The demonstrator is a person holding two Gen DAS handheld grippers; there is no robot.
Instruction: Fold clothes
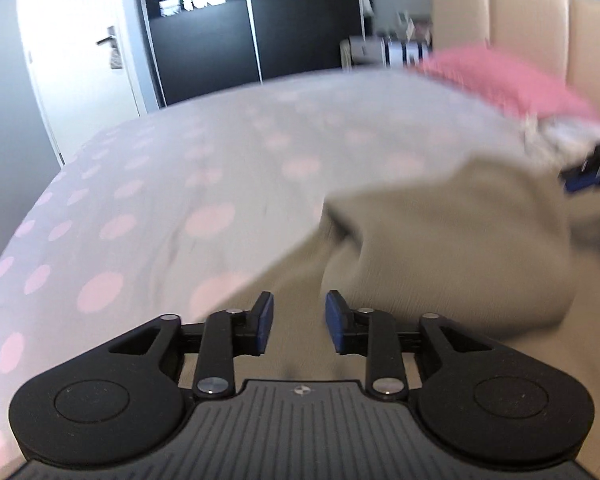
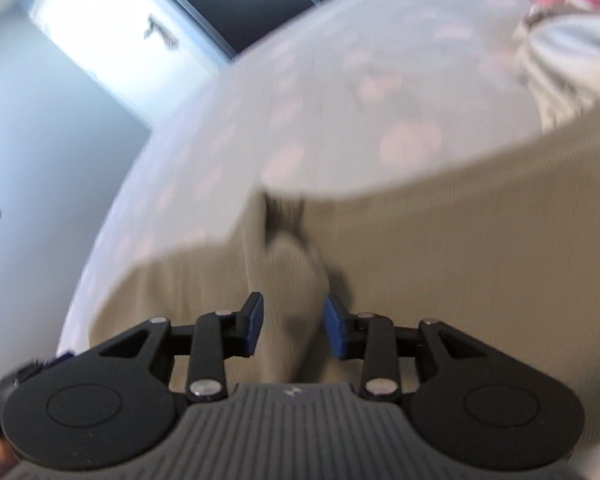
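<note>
A beige garment (image 1: 439, 248) lies bunched on a bed with a grey, pink-dotted sheet (image 1: 160, 200). My left gripper (image 1: 299, 322) is open just above the garment's near edge, with bare cloth between its blue pads. The garment also fills the right wrist view (image 2: 459, 240). My right gripper (image 2: 294, 326) is open around a raised fold of it (image 2: 296, 280); the pads stand beside the fold, and I cannot tell if they touch it. The right gripper shows in the left wrist view (image 1: 587, 168) at the right edge. Both views are blurred.
A pink cushion (image 1: 507, 76) and a grey-white cloth (image 1: 563, 132) lie at the bed's far right by a beige headboard (image 1: 539, 20). A white door (image 1: 80, 48) and a dark wardrobe (image 1: 252, 20) stand beyond the bed.
</note>
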